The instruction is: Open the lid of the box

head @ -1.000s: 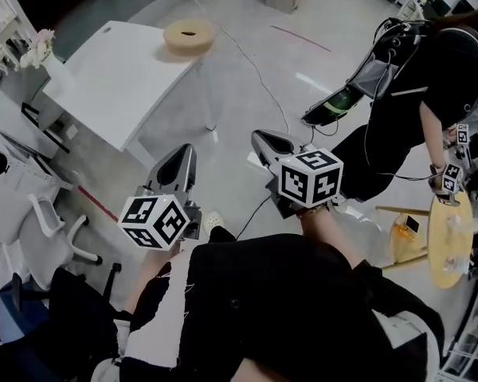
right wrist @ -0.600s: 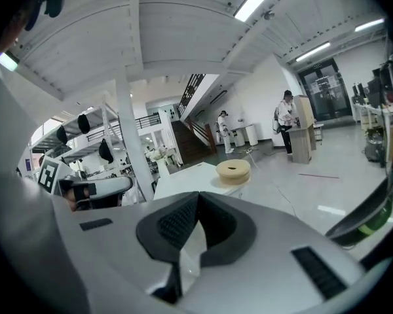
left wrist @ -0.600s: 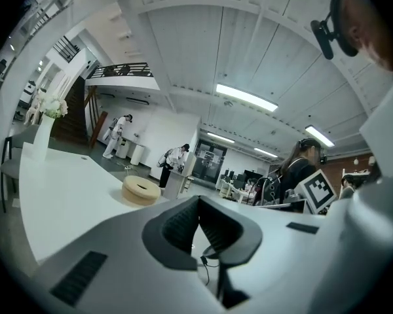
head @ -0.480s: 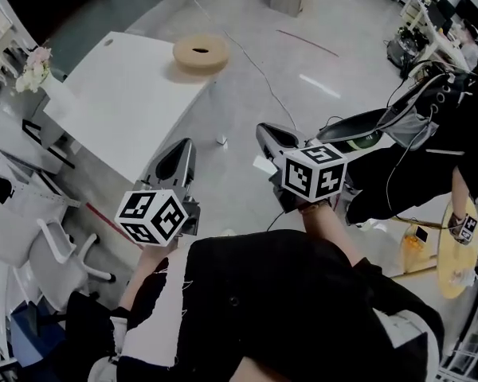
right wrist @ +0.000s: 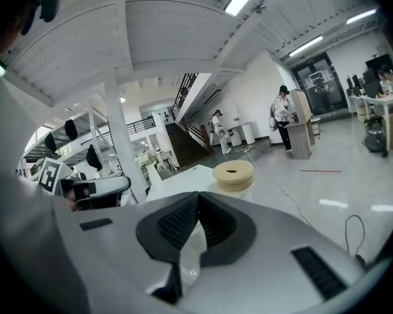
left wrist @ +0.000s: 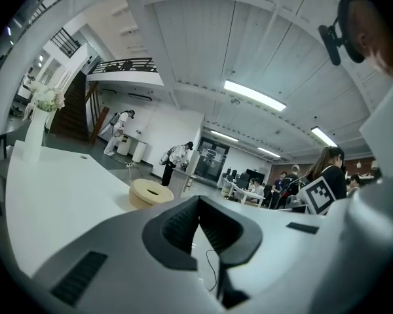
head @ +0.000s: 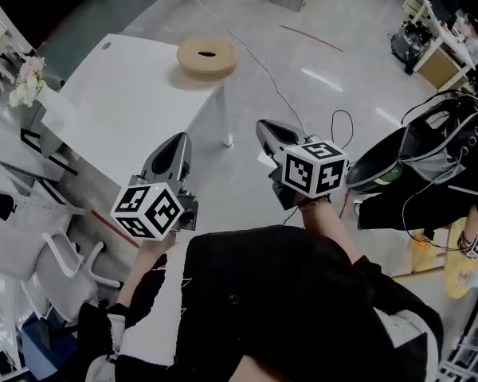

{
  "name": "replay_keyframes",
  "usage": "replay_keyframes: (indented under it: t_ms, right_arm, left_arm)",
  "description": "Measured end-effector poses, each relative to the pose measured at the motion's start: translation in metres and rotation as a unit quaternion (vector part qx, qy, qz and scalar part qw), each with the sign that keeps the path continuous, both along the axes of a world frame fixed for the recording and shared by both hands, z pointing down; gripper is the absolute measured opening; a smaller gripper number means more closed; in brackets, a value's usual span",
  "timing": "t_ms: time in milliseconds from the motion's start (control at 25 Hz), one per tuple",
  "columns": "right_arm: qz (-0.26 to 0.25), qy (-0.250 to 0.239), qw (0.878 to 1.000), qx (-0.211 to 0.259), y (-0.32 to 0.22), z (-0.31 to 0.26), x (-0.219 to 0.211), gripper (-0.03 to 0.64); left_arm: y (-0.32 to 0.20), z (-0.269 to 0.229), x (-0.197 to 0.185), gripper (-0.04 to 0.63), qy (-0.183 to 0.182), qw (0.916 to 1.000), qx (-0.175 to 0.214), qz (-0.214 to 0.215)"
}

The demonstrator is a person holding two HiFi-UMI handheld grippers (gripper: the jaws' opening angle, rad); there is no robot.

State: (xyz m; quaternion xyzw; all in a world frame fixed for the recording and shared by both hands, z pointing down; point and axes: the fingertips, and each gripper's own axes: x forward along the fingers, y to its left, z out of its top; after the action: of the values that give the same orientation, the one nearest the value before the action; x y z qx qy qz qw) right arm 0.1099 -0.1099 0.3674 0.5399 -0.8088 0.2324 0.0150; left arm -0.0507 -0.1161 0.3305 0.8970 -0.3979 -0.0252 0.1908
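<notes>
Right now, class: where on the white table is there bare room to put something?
The table is bare between the flower vase at left and the round box at its far corner; only those spots are taken.

The round tan box (head: pixel 207 56) is sitting on a white table (head: pixel 119 110). The grey left gripper (head: pixel 178 138) and right gripper (head: pixel 264 126) are carrying black-and-white patterned cubes (head: pixel 147 211).
</notes>
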Motion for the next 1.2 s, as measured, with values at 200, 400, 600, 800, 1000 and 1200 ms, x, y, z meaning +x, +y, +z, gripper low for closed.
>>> replay_keyframes:
  t_ms: [200, 400, 600, 800, 1000, 1200]
  right_arm:
    - [0.012, -0.005, 1.000, -0.012, -0.010, 0.010, 0.004, 0.005]
    - [0.012, -0.002, 1.000, -0.022, -0.019, 0.016, 0.000, 0.005]
    - [0.007, -0.003, 0.999, -0.037, -0.030, 0.022, -0.009, 0.005]
    - [-0.023, -0.110, 0.994, -0.019, -0.038, 0.011, -0.031, 0.005]
    - [-0.032, -0.143, 0.988, -0.044, -0.047, 0.019, -0.038, 0.005]
    - [-0.051, -0.111, 0.992, -0.044, -0.059, 0.024, -0.043, 0.005]
  left_arm:
    - [-0.013, 0.004, 0.001, 0.011, -0.001, 1.0000, 0.000, 0.009]
    - [-0.019, 0.009, -0.010, 0.011, 0.000, 1.0000, -0.005, 0.004]
    - [-0.026, 0.018, -0.029, 0.011, -0.008, 0.9996, -0.023, -0.014]
    - [-0.029, 0.027, -0.051, 0.011, 0.001, 0.9988, -0.033, -0.037]
    - [-0.032, 0.034, -0.063, 0.011, 0.007, 0.9976, -0.036, -0.059]
    - [-0.041, 0.038, -0.068, 0.011, 0.012, 0.9968, -0.040, -0.068]
